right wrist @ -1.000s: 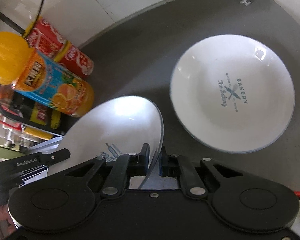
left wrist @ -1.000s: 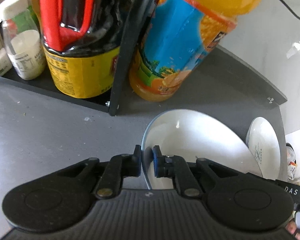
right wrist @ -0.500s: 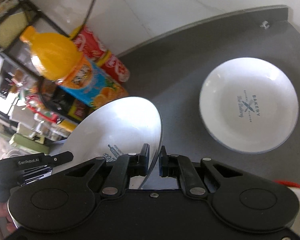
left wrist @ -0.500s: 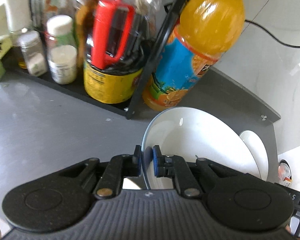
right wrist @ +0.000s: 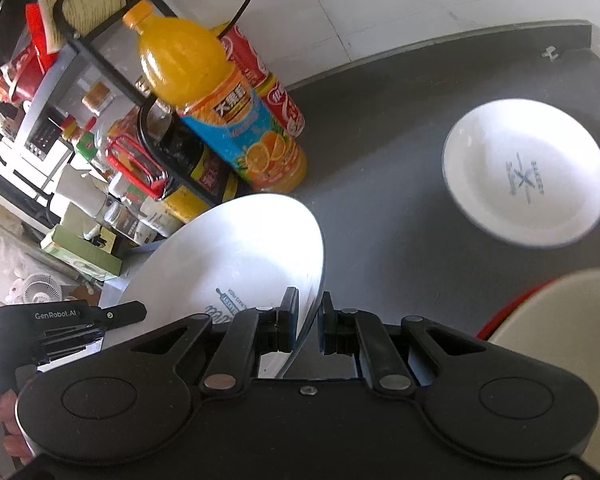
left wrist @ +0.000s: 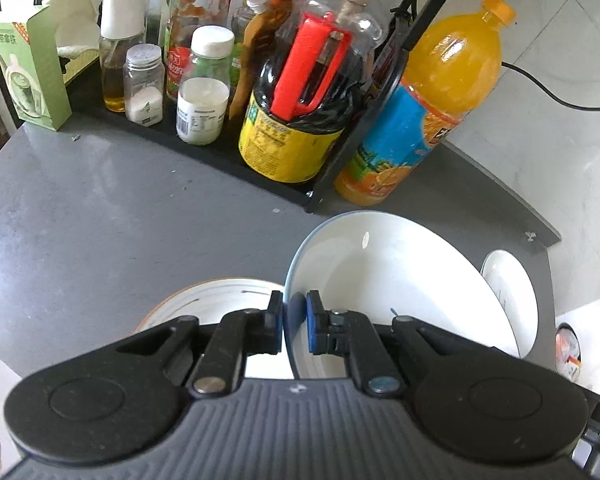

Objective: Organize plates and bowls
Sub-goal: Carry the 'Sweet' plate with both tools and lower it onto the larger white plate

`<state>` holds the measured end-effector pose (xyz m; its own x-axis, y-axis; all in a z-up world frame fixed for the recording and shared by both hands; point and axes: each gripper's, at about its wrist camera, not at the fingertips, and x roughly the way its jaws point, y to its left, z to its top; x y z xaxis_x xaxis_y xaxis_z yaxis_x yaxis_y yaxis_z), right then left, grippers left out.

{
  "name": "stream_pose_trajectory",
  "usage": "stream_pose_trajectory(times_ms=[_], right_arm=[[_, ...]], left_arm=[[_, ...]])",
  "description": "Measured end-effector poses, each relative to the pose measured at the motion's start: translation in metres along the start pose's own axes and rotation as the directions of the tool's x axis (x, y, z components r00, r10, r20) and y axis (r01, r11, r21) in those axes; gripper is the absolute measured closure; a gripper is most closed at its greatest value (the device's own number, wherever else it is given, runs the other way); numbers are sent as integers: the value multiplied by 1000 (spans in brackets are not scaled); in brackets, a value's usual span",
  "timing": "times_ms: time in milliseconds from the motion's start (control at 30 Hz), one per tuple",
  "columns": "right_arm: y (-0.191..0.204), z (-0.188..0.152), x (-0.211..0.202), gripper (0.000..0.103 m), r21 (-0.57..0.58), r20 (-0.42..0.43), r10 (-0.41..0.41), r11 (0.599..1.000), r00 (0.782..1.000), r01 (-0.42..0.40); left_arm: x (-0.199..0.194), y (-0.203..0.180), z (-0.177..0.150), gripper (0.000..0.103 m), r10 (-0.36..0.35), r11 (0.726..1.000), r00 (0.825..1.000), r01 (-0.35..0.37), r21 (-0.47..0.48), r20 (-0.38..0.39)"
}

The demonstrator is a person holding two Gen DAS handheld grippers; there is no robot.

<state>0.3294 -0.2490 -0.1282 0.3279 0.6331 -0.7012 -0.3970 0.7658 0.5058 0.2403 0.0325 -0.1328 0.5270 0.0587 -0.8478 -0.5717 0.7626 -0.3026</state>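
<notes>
White held plate (left wrist: 380, 280): glossy white ceramic plate with a thin blue rim, lifted clear of the worktop and tilted steeply.
Left gripper (left wrist: 294, 322): black, blue-padded, pinched narrow on the plate's near rim.
Right gripper (right wrist: 309, 322): black, clamped on the opposite rim of the same plate.
Nearby dish (left wrist: 220, 300): pale, orange-edged, just below the left gripper.
Second plate (right wrist: 526, 172): white, printed logo, flat on the grey worktop (right wrist: 380, 140), well apart.
Beyond: orange juice bottle (left wrist: 432, 112), condiment rack (left wrist: 220, 152).
Progress: judged early; plates unstacked, held one unplaced.
</notes>
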Motion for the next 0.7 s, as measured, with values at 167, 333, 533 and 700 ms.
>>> stream_pose_trajectory(times_ms=[167,333,533,700], right_arm=[[16,-21,4,94,10,29,-43,999,999,43],[31,-48,9,94,25,39,-97,995,995,96],[44,-79,14,93,61,53,-145,988,988,142],[53,-96,17,93,75,63,-182,981,981,177]], left_arm=[[4,22,1,94,-38,998,999,39,39,-24],[13,43,1,94,-60,995,996,65,74,-70],[23,62,-3,93,-78,987,990,94,134,-119],[29,72,-5,93,-82,977,987,107,184,-138]])
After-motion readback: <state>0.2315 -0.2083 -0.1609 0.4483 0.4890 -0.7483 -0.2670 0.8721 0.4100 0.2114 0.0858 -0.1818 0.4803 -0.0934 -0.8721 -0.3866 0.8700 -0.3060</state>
